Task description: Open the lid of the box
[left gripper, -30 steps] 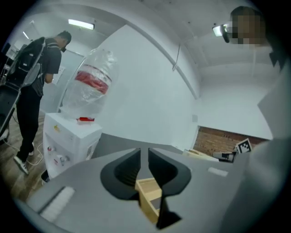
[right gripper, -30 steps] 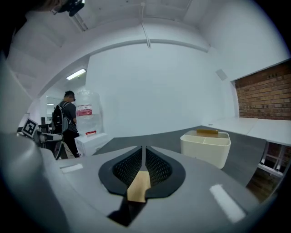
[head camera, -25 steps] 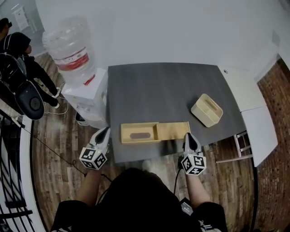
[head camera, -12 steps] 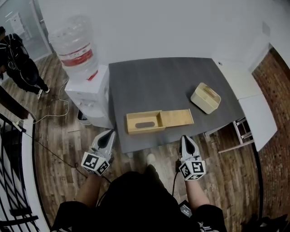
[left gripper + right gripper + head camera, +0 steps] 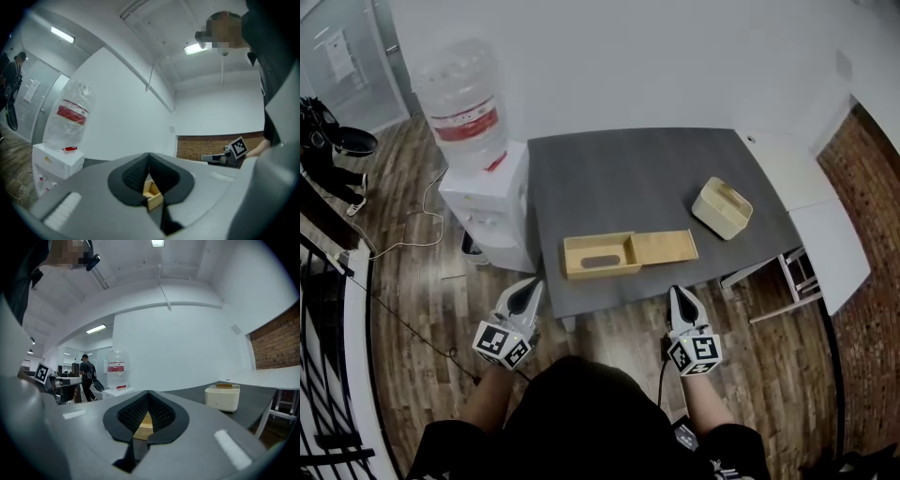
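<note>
Far left: a white water dispenser [image 5: 483,192] with a clear bottle on top stands on the wood-plank floor [image 5: 412,291], just beside the left edge of a dark grey rectangular table [image 5: 628,169].
Left gripper: the grey two-jaw left gripper [image 5: 530,289] hangs short of the table's near edge, over the floor. Its jaws are pressed together on nothing.
Task's thing: a long, flat, pale wooden box [image 5: 598,255] lies on the table close to its near edge, with its long axis running left to right.
Lid: a thin wooden lid panel [image 5: 666,247] sticks out of the box's right end, so it looks already slid most of the way open.
Right gripper: the grey two-jaw right gripper [image 5: 677,292] also hangs short of the near edge, jaws closed and empty.
Key relation: the box lies ahead of both grippers and between them. The left gripper is nearer the tray end, the right nearer the drawn-out lid. Any further sliding would probably run rightward along the long axis.
Far right: a cream rounded container [image 5: 722,207] sits on the table, well apart from the box.
</note>
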Action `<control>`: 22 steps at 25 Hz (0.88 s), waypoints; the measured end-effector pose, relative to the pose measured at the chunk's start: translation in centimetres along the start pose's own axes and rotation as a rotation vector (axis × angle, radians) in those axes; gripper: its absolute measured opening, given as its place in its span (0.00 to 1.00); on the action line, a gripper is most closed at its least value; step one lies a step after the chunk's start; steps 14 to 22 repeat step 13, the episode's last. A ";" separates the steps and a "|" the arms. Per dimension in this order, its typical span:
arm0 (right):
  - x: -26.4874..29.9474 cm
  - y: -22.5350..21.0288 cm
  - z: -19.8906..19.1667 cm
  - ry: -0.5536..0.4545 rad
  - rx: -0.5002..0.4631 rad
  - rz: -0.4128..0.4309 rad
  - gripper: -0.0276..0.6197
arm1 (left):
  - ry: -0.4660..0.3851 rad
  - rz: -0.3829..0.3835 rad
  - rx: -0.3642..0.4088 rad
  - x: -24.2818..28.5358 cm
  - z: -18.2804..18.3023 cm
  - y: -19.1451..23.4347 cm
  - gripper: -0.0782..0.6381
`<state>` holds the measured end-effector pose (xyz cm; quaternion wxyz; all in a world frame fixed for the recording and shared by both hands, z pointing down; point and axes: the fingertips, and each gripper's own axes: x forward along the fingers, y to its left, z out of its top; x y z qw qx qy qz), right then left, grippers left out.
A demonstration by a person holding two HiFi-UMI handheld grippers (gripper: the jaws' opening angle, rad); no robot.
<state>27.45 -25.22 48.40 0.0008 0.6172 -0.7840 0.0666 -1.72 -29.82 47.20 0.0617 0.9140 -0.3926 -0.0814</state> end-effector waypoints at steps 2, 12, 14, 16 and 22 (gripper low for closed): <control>0.3 -0.2 0.2 0.000 0.004 0.006 0.05 | -0.008 0.003 0.005 0.2 0.2 0.0 0.11; 0.0 -2.6 0.3 0.022 0.016 0.017 0.05 | 0.003 0.041 -0.011 0.8 -0.4 -0.6 0.11; 0.0 -2.8 0.2 0.026 0.014 0.017 0.05 | 0.006 0.045 -0.014 0.8 -0.5 -0.6 0.11; 0.0 -2.8 0.2 0.026 0.014 0.017 0.05 | 0.006 0.045 -0.014 0.8 -0.5 -0.6 0.11; 0.0 -2.8 0.2 0.026 0.014 0.017 0.05 | 0.006 0.045 -0.014 0.8 -0.5 -0.6 0.11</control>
